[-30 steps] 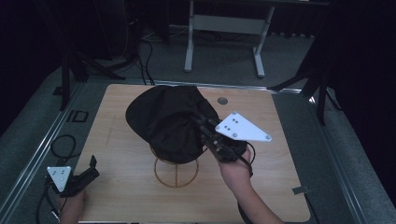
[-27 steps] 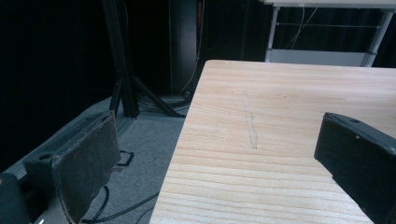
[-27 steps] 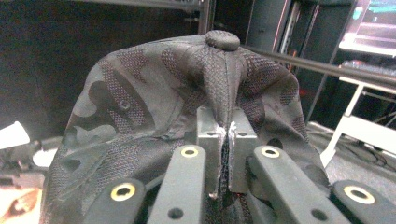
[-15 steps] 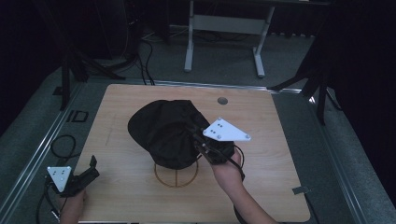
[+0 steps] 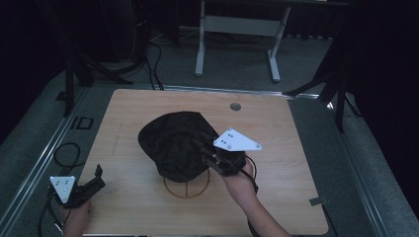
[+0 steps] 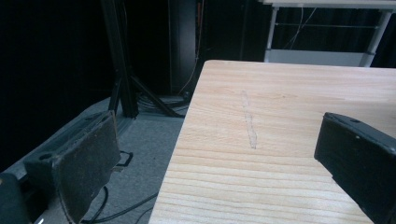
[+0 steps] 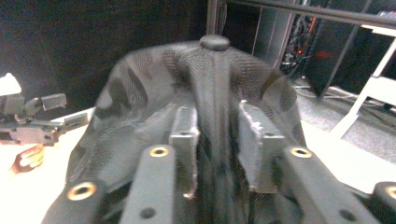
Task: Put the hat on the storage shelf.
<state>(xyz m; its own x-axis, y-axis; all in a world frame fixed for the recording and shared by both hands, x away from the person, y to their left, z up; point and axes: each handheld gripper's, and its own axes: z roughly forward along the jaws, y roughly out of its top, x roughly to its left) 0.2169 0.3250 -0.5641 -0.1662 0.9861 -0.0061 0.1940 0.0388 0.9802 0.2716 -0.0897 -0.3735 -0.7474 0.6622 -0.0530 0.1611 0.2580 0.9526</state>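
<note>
On wooden table: black cap, dark room.

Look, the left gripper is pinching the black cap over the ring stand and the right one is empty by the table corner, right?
Not quite: they are swapped. The high view shows the right gripper pinching the black cap over the ring stand, while the left gripper sits open and empty by the table corner.

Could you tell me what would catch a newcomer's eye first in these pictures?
Most striking is the black cap near the middle of the wooden table, pinched by a fold of its fabric in the right gripper, above a gold wire stand. At the table's near left corner the left gripper rests with its jaws open on nothing.
</note>
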